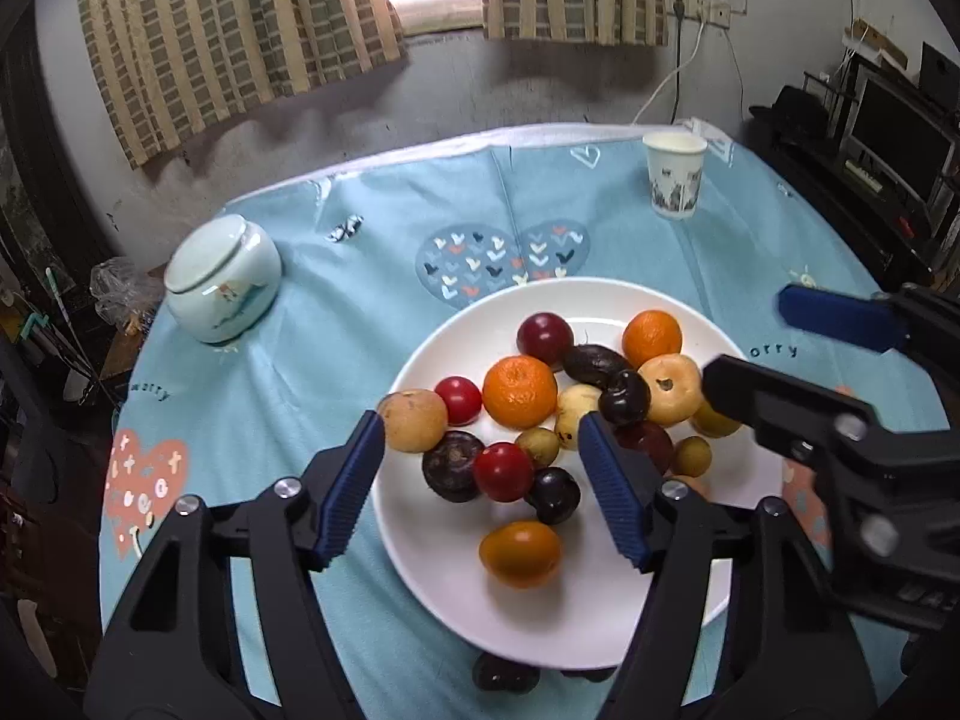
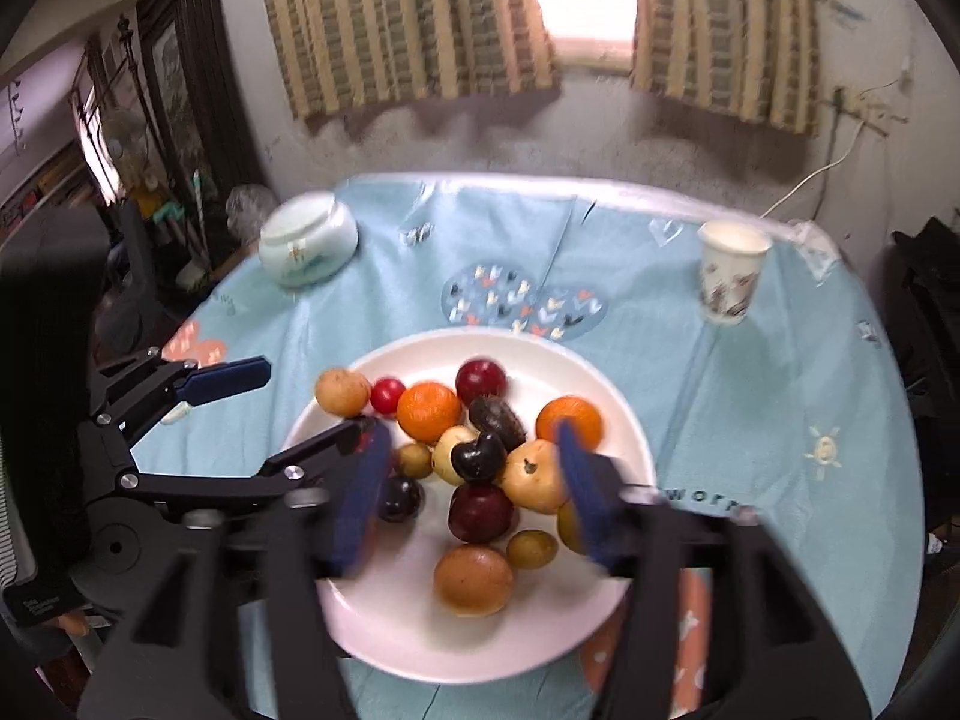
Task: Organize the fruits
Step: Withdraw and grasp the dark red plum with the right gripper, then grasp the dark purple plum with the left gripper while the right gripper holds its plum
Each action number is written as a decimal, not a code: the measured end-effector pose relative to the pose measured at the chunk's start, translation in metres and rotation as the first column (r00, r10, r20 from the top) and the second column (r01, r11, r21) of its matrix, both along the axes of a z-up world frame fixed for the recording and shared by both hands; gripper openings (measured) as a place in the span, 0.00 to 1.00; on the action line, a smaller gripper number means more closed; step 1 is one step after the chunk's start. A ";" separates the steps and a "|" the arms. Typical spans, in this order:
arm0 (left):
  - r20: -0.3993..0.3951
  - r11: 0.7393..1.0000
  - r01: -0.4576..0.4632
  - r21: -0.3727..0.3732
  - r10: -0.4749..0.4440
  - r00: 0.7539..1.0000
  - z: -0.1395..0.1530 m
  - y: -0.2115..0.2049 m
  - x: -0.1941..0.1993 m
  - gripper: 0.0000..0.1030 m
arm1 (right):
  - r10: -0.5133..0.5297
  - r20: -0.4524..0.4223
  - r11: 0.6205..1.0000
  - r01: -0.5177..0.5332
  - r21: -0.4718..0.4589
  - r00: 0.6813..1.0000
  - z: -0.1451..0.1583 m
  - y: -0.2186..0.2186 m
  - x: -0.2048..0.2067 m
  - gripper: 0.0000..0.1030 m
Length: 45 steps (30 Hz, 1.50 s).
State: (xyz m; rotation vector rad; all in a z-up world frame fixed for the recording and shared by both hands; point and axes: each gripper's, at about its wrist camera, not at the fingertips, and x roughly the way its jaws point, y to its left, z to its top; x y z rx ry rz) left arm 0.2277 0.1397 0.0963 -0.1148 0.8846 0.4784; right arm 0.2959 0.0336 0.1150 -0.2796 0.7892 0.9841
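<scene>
A white plate (image 1: 456,570) (image 2: 390,612) on the blue tablecloth holds a pile of fruits: two oranges (image 1: 519,390) (image 2: 428,411), red round ones (image 1: 503,471), dark purple ones (image 1: 453,465) and yellow-brown ones (image 1: 413,420) (image 2: 473,579). My left gripper (image 1: 480,426) (image 2: 312,399) hangs open over the plate's left part, with nothing pressed between its blue pads. My right gripper (image 2: 473,432) (image 1: 750,339) hovers open above the plate's right part and grips nothing. One dark fruit (image 1: 504,672) lies off the plate by its near rim.
A pale lidded jar (image 1: 222,276) (image 2: 309,246) stands at the table's left. A paper cup (image 1: 675,174) (image 2: 732,276) stands at the far right. A small wrapper (image 1: 345,228) lies behind the plate. Curtains and a wall close the far side, and furniture crowds both flanks.
</scene>
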 end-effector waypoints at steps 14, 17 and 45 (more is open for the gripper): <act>-0.009 0.987 -0.122 -0.107 0.122 0.992 -0.011 0.013 -0.139 0.84 | 0.110 -0.120 0.984 -0.125 -0.126 0.987 -0.067 -0.046 -0.114 0.62; -0.076 0.978 -0.148 -0.150 0.138 0.988 -0.033 0.010 -0.163 0.84 | 0.096 -0.184 0.982 -0.123 -0.145 0.978 -0.097 -0.039 -0.122 0.56; -0.116 0.979 -0.015 -0.203 -0.008 0.993 -0.057 -0.014 -0.143 0.85 | 0.027 -0.273 0.997 -0.047 -0.067 0.962 -0.106 -0.071 -0.111 0.32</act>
